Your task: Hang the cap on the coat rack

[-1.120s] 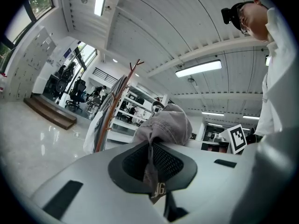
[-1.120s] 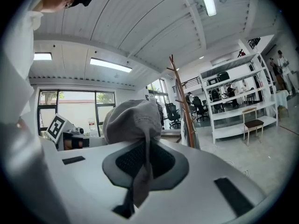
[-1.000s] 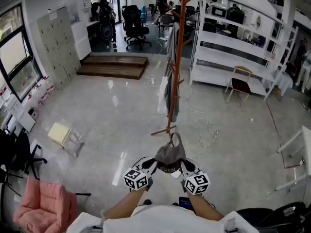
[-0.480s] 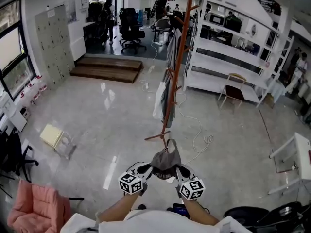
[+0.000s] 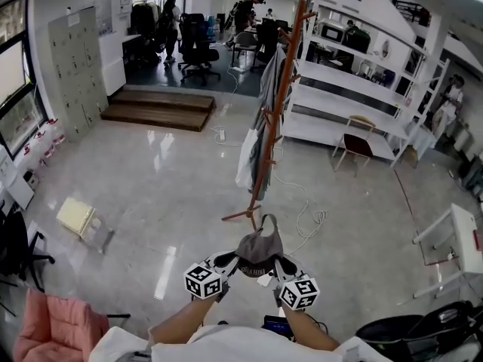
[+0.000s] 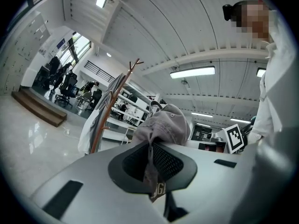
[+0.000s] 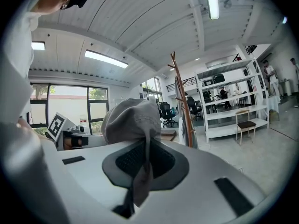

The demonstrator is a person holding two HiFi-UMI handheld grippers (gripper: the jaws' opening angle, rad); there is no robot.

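A grey-brown cap (image 5: 259, 247) hangs between my two grippers, low in the head view. My left gripper (image 5: 226, 263) is shut on its left edge, and the cloth (image 6: 161, 125) runs down into its jaws. My right gripper (image 5: 280, 266) is shut on the cap's right edge, the cloth (image 7: 133, 120) pinched the same way. The tall red-brown coat rack (image 5: 278, 96) stands on the floor ahead, a little right of centre, with pale garments (image 5: 249, 153) hanging on it. It shows at the left as the coat rack (image 6: 110, 110) and right of the cap as the coat rack (image 7: 181, 104).
White shelving (image 5: 362, 66) stands right of the rack with a small chair (image 5: 353, 145) before it. A white cable (image 5: 302, 210) trails over the floor near the rack's foot. A wooden step (image 5: 155, 110) lies far left, a small stool (image 5: 79, 219) nearer left, a pink armchair (image 5: 56, 330) bottom left.
The whole view has advanced toward the coat rack, which now stands nearer and taller. The cap stays held between both grippers in the same way.
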